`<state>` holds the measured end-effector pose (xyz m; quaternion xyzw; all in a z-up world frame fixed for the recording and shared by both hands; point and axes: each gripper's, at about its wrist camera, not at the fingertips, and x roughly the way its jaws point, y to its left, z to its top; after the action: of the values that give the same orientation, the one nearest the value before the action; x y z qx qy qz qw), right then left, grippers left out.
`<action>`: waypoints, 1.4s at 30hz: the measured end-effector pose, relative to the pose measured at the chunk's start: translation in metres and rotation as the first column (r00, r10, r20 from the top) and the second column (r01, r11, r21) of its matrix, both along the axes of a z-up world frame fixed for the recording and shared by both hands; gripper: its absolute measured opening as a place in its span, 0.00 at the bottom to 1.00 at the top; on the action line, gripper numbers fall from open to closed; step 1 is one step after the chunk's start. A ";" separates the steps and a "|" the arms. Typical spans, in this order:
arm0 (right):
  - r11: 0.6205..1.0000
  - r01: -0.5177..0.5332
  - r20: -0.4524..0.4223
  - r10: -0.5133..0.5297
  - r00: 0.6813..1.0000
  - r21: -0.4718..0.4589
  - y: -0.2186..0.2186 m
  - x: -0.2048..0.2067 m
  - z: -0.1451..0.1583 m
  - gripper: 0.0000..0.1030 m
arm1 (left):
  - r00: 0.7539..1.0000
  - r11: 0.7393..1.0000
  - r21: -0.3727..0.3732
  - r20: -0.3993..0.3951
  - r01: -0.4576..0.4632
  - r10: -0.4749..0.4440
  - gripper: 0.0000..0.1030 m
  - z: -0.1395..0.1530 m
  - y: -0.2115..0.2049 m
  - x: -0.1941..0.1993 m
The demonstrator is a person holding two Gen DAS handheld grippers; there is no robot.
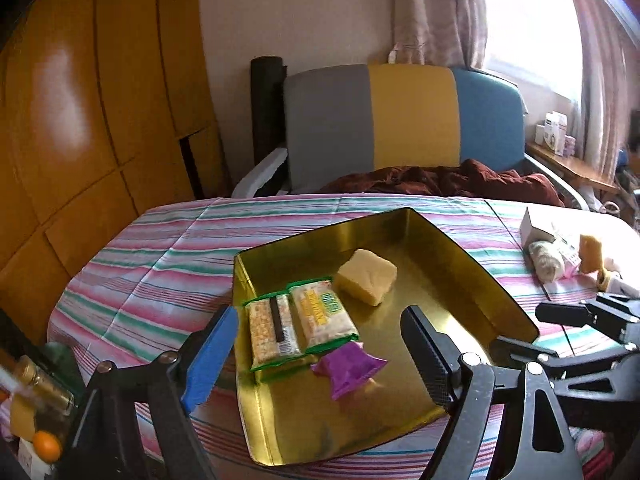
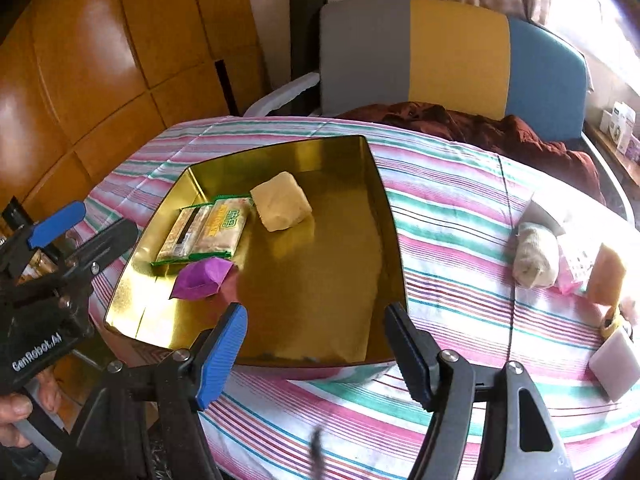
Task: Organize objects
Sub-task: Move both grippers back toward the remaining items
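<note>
Left claw (image 1: 316,350) tilted down over gold tray (image 1: 496,280), released, nothing gripped | tray on striped counter (image 2: 460,216): 2 green-edged packets (image 2: 208,232), purple wrapper (image 2: 202,278), pale yellow block (image 2: 282,206) | right claw (image 2: 316,344) angled steeply down at tray's near rim, released, empty

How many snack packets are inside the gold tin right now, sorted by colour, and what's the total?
In the gold tin:
Green-edged cracker packets: 2
Pale yellow wrapped block: 1
Purple packet: 1
Total: 4
More items lie on the striped cloth to the right of the tin, not counted here.
</note>
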<state>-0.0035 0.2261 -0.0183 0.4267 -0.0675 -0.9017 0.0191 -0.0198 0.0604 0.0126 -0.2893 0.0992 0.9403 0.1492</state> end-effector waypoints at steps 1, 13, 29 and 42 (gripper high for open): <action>1.000 0.004 -0.001 -0.004 1.000 -0.005 0.003 0.001 0.001 0.70 | 1.000 1.000 -0.004 -0.001 0.005 -0.005 0.81 0.000 0.002 0.002; 0.992 0.114 -0.007 -0.114 0.993 -0.062 0.066 0.016 0.008 0.70 | 0.995 0.993 -0.064 -0.028 0.094 -0.096 0.81 0.005 0.034 0.021; 0.801 0.592 0.034 -0.591 0.806 -0.085 0.269 0.093 0.018 0.78 | 0.946 0.942 -0.082 0.051 0.324 -0.321 0.82 -0.012 0.099 0.041; 0.608 0.721 0.267 -0.672 0.690 -0.332 0.350 0.123 -0.026 0.84 | 0.900 0.899 -0.090 0.140 0.428 -0.414 0.82 -0.030 0.147 0.046</action>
<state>0.1198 0.5762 -0.0447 0.4036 -0.4175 -0.7755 -0.2480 0.0262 0.2071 -0.0171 -0.3242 0.2060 0.8595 0.3372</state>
